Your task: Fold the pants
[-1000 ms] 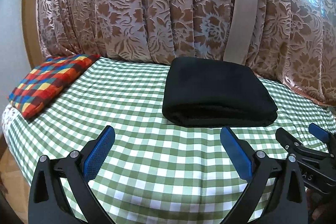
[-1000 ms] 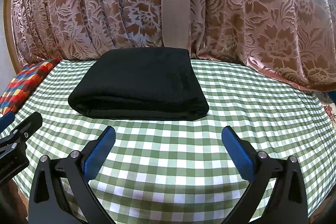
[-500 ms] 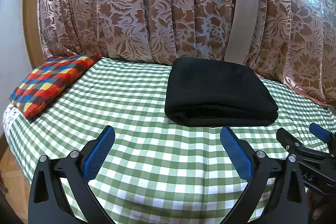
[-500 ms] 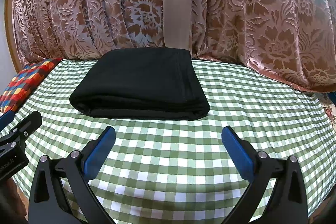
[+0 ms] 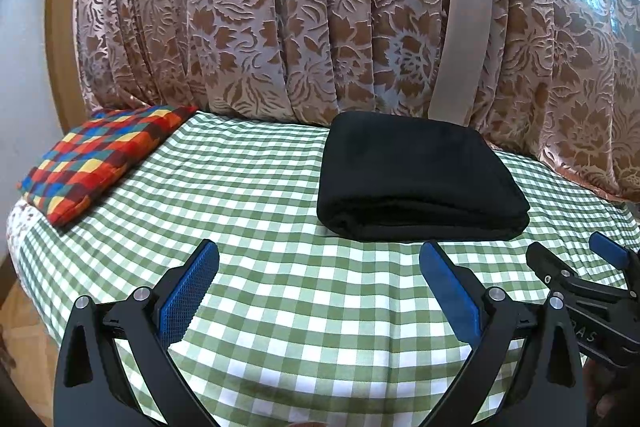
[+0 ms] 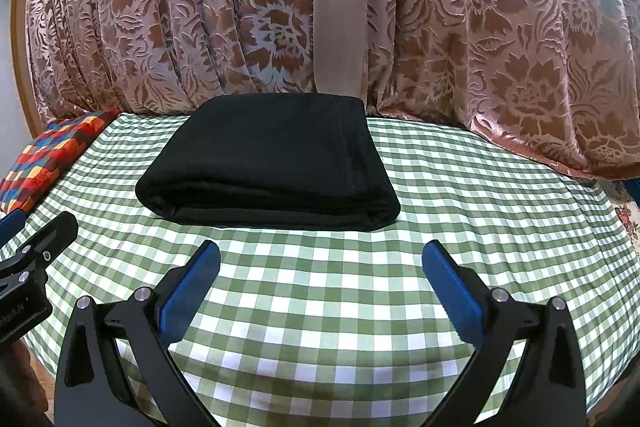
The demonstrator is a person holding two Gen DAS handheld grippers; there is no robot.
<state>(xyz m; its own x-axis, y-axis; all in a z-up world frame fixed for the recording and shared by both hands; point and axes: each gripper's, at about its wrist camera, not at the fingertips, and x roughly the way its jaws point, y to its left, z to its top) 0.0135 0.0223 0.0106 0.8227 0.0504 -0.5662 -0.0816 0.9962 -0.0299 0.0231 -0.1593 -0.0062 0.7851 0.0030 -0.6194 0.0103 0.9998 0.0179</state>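
You are holding both tools low over the near edge of the green-checked bed (image 5: pixel 248 187), and the black pants (image 5: pixel 416 183) are lying ahead of them as a thick folded bundle, its far edge reaching the floral curtain (image 5: pixel 280 19). The left hand-held gripper (image 5: pixel 318 291) is standing with its blue pads spread wide and nothing between them; from it the pants are sitting forward and off to the right. The right hand-held gripper (image 6: pixel 320 283) is likewise gaping and empty, and from it the pants (image 6: pixel 268 163) are lying almost straight ahead, slightly left, so the right hand is looking like the better-lined one. The bundle's long axis is running across your view, its rounded fold facing you, the layered edges showing at the pants' right end. A multicoloured checked pillow (image 5: pixel 100 155) is resting well left of the pants. Judging by the neat stack, the folding is looking finished or nearly so.
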